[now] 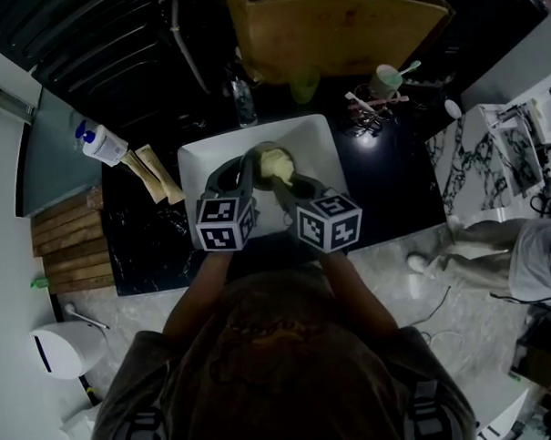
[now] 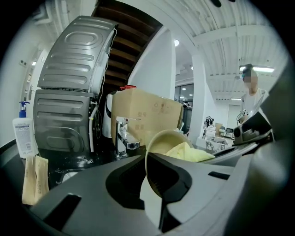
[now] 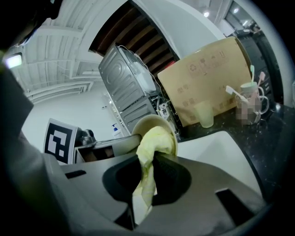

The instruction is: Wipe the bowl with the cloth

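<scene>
Over the white sink [image 1: 318,140], a cream bowl [image 1: 265,154] is held tilted, its rim pinched in my left gripper [image 1: 251,166], which is shut on it. The same bowl [image 2: 159,152] fills the middle of the left gripper view, rim between the jaws. A pale yellow cloth [image 1: 281,171] is pressed into the bowl's inside by my right gripper [image 1: 283,183], shut on the cloth. In the right gripper view the cloth [image 3: 150,159] hangs between the jaws, bunched against the bowl [image 3: 150,124].
A chrome tap [image 1: 243,102] stands behind the sink on the black counter [image 1: 149,238]. A cardboard box [image 1: 340,25], green cup [image 1: 304,86], toothbrush mug [image 1: 388,77], soap bottle [image 1: 104,144] and two brown packets [image 1: 153,174] surround it. A person [image 1: 532,258] stands at right.
</scene>
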Demonstrator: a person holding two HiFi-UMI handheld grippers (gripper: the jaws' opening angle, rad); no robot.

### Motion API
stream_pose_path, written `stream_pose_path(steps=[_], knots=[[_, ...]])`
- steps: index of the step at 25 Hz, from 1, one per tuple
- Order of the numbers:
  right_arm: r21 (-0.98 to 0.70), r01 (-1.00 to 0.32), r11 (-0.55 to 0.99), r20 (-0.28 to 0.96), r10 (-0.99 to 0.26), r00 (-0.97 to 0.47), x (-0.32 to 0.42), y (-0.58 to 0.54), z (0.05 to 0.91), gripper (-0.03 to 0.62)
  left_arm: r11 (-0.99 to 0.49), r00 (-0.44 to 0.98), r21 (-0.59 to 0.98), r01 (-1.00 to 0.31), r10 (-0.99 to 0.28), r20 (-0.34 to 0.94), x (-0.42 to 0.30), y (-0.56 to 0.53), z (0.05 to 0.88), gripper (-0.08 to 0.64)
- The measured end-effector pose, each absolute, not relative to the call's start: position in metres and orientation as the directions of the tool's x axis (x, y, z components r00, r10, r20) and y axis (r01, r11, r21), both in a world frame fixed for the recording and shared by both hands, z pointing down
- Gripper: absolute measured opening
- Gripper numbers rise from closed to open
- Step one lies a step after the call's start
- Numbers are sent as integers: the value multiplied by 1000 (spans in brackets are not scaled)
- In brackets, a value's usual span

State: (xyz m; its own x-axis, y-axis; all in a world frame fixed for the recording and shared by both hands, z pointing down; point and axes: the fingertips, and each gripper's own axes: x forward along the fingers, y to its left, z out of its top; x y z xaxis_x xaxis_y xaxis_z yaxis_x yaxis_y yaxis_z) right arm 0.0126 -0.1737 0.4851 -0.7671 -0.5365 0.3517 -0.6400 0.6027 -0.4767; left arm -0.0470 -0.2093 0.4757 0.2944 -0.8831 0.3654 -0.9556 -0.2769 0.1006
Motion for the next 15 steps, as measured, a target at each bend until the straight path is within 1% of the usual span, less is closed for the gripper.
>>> stream_pose_path(steps=[8,15], knots=[[-480,-607,634,388,-466,-795,-7,-159,498,31,-275,297,113,-955,-884,360,-50,-212,473,18],[-465,-577,672,400,-422,-814,-21,-158,498,31,-320,333,99,-942,-869,367,-36,-209,477,18]])
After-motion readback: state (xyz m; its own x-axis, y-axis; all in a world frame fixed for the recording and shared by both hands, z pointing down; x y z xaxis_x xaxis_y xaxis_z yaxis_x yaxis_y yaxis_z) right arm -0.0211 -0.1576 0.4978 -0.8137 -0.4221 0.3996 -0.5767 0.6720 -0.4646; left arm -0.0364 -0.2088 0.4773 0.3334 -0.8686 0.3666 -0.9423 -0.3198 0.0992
